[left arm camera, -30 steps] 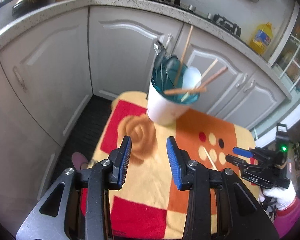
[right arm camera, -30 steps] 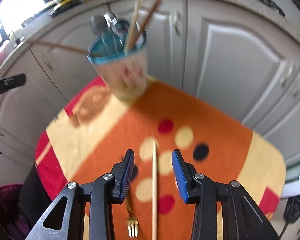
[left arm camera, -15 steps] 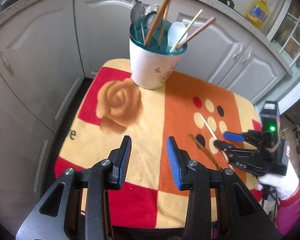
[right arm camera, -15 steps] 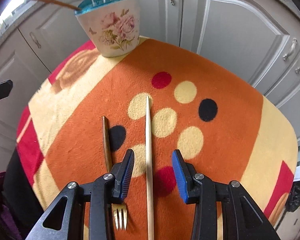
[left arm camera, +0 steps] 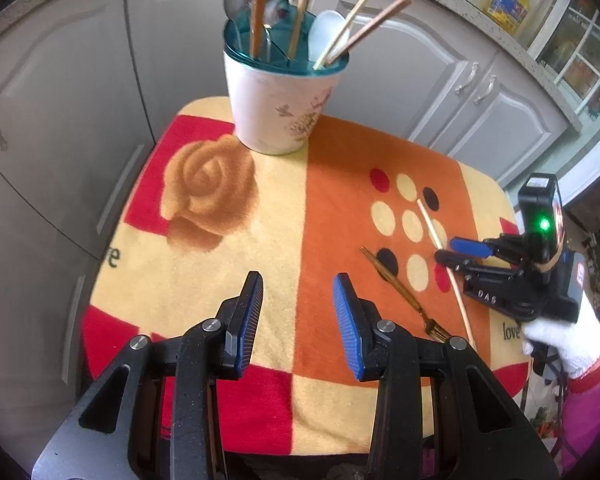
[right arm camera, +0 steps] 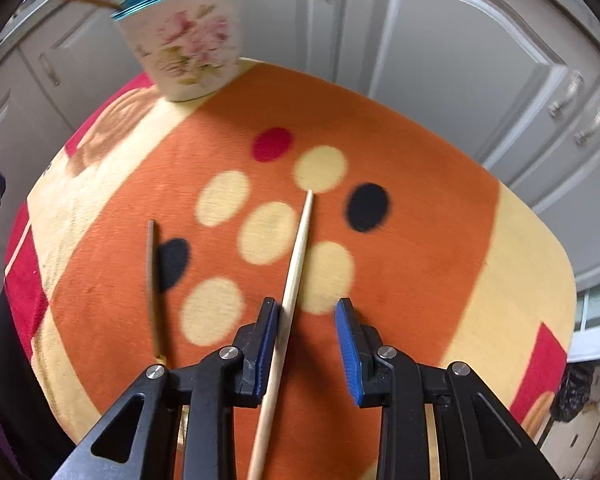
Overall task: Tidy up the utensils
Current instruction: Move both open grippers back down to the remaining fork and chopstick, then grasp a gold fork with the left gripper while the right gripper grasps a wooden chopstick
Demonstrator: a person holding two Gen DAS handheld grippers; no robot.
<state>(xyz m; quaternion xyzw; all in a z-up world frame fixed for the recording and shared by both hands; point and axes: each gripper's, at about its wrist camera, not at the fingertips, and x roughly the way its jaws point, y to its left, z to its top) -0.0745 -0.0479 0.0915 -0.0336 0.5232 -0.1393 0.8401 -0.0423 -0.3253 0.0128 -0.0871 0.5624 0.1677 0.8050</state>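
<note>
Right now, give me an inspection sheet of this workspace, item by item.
Surface: patterned blanket, orange, yellow, red.
Job's things: floral holder upright with chopsticks and spoons; loose chopstick and gold fork lying flat, apart.
Clutter: nothing seen.
Grippers: left tool open, empty; right tool open, straddling the chopstick near its left finger.
Cables: nothing seen.
Surroundings: grey cabinets, oil bottle on counter.

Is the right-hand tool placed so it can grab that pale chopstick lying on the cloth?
Probably yes. The right gripper is open with its jaws straddling the pale chopstick, which lies close against the left jaw; nothing blocks it.
</note>
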